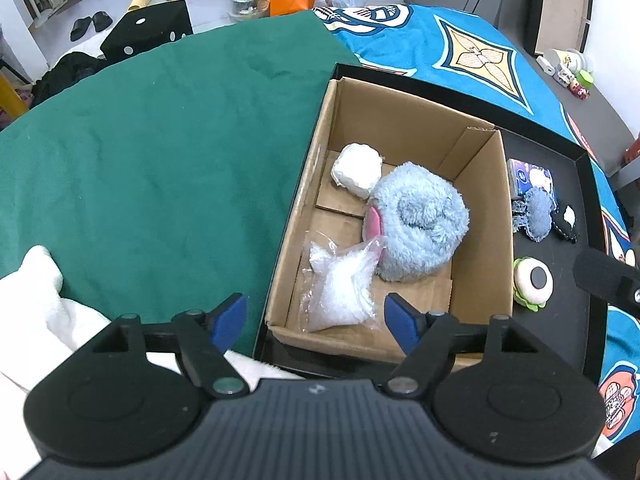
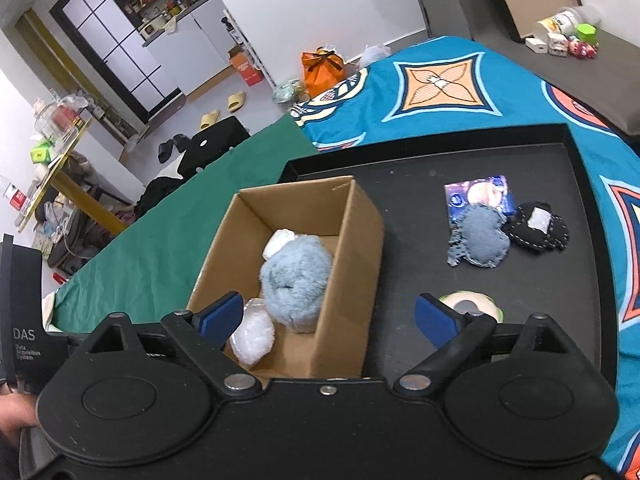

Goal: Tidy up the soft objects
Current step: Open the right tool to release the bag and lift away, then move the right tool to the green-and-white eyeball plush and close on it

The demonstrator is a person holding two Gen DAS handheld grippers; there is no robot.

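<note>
Hovering tools: the left gripper (image 1: 316,322), black with blue pads, hangs over the near end of the box with its jaws spread wide and nothing between the pads; the right gripper (image 2: 328,320), same build, also stands wide apart and empty, straddling the box's right wall.
Directly under left gripper: a clear plastic bag of white fluffy filling (image 1: 340,288) lies on the box floor, not touched by the pads.
Container: an open brown cardboard box (image 1: 486,216) stands at the left side of a shallow black tray (image 1: 560,248).
Already inside: the bag of filling, a round pale-blue fuzzy plush with a pink patch (image 1: 416,232) just beside it and touching it, and a white rounded soft lump (image 1: 357,170) at the far end, against the plush.
Still outside, on the tray: a green-and-cream soft round toy with a dark centre (image 1: 532,280) just right of the box; farther off, a small grey-blue denim cushion with frayed edge (image 2: 480,242), a black stitched fabric piece with a white patch (image 2: 538,226) touching it, and a blue printed packet (image 2: 478,194) partly under the cushion.
Surroundings: the tray sits on a bed where a dark green cloth (image 1: 160,160) meets a blue patterned cover (image 1: 460,44).
Progress, as judged: roughly half done; three items boxed, about four left.
Likely next: the right gripper seems best placed for the green-and-cream toy, whose top shows just beyond its right finger.
</note>
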